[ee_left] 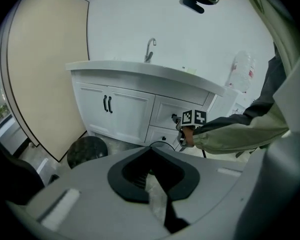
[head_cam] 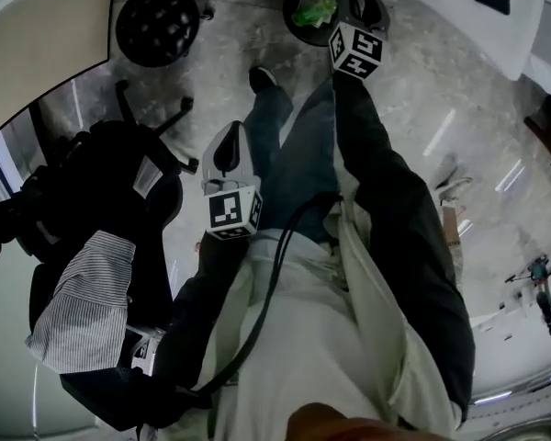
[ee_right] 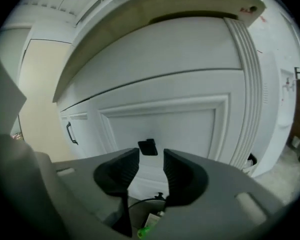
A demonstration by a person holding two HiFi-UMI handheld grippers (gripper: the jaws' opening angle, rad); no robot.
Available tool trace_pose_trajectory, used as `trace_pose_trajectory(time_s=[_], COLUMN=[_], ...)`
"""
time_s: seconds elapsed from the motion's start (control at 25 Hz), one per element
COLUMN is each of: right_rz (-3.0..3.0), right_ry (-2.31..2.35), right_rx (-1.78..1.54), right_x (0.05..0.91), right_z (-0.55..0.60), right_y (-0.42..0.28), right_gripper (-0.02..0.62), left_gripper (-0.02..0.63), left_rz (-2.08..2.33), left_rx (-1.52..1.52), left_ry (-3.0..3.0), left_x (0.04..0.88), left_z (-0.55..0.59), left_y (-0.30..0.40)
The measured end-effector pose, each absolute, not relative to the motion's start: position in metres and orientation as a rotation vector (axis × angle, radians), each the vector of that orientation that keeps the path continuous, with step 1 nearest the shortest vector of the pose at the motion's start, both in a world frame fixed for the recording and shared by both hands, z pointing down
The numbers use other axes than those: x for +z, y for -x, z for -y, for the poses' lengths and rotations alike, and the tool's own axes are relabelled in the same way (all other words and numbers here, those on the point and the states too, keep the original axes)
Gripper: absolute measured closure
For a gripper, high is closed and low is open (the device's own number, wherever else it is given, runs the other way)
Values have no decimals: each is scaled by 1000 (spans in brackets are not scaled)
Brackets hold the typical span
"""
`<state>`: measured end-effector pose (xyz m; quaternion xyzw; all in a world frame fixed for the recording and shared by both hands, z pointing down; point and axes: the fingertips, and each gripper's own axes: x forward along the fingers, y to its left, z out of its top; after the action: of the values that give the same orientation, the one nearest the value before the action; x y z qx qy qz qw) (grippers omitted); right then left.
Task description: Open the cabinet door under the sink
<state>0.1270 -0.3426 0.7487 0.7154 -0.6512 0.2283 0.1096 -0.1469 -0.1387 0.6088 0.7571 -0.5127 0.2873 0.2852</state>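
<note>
Right gripper (ee_right: 151, 158) jaws stand apart, empty, a black knob (ee_right: 148, 147) just beyond them; left gripper (ee_left: 151, 151) is closed on nothing. Cabinet door (ee_left: 131, 115) under the sink (ee_left: 140, 71) lies toward the cabinet front's left end. Better to centre its handle (ee_left: 110, 104) between the pads (ee_right: 121, 170) before closing, then draw straight out

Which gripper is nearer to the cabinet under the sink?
Right. The right gripper is close in front of the cabinet, open, facing a black knob. The left gripper is farther back, with the whole cabinet front in its view.
</note>
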Motion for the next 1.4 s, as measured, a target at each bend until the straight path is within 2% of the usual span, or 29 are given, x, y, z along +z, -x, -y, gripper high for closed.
trace_pose_trajectory(time_s=[0.36,0.8,1.4], right_rz=[1787,1808,1835], right_ry=[-2211,-2022,-1876], right_rx=[722,560,619], right_x=[750,750,750], right_z=[375,368,260], right_y=[-128,-123,-73], right_gripper=[453,466,471], left_gripper=[600,600,600], left_rz=[1353,1325,1242], left_rx=[775,755,712], left_ry=[-1956,-1946,-2068], left_x=[628,636,618], left_z=[124,121,101], left_y=[167,157,181])
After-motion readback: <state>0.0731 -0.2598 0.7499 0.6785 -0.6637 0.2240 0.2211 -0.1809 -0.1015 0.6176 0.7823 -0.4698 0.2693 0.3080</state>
